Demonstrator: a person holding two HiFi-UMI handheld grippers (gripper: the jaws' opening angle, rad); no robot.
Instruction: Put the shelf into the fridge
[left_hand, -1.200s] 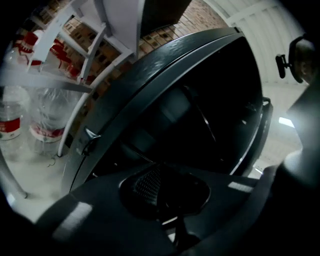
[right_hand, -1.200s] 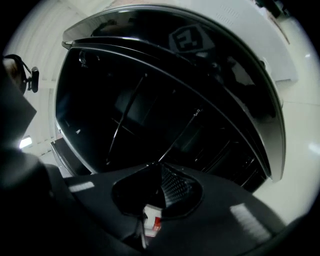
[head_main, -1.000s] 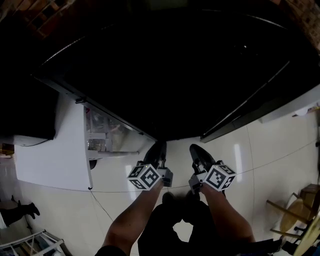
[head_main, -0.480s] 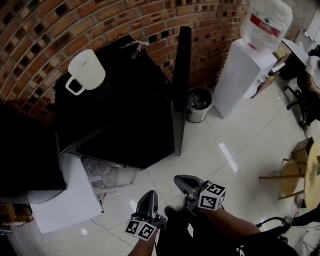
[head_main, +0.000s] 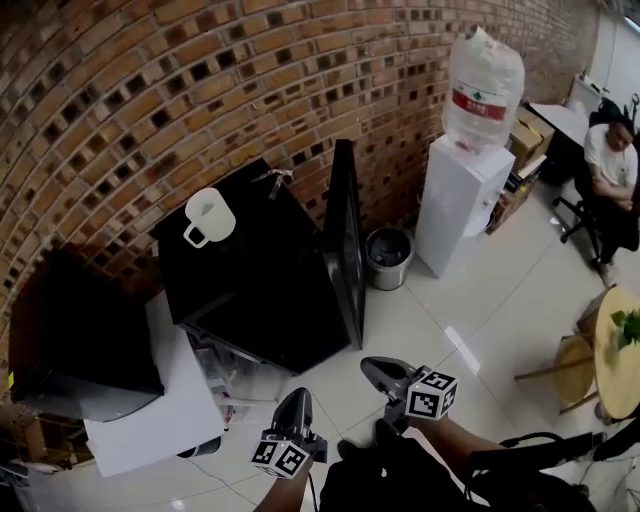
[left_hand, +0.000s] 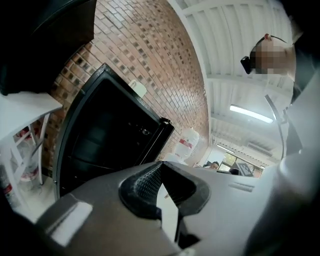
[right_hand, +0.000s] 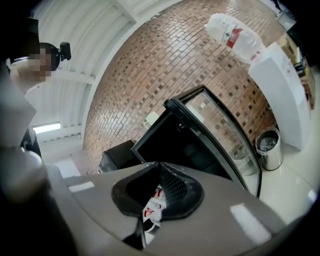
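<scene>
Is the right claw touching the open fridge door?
Apart. The right gripper view shows the fridge door standing well beyond the right claw, whose tips close on nothing.

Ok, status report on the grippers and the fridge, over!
Both empty: left gripper, right gripper, jaws shut, held low. The fridge stands open; shelf not made out. Only a mug on top, out of the way.

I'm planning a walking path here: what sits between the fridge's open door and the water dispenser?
A small metal trash can stands in that gap. The head view shows it most plainly, and the right gripper view shows it too.
</scene>
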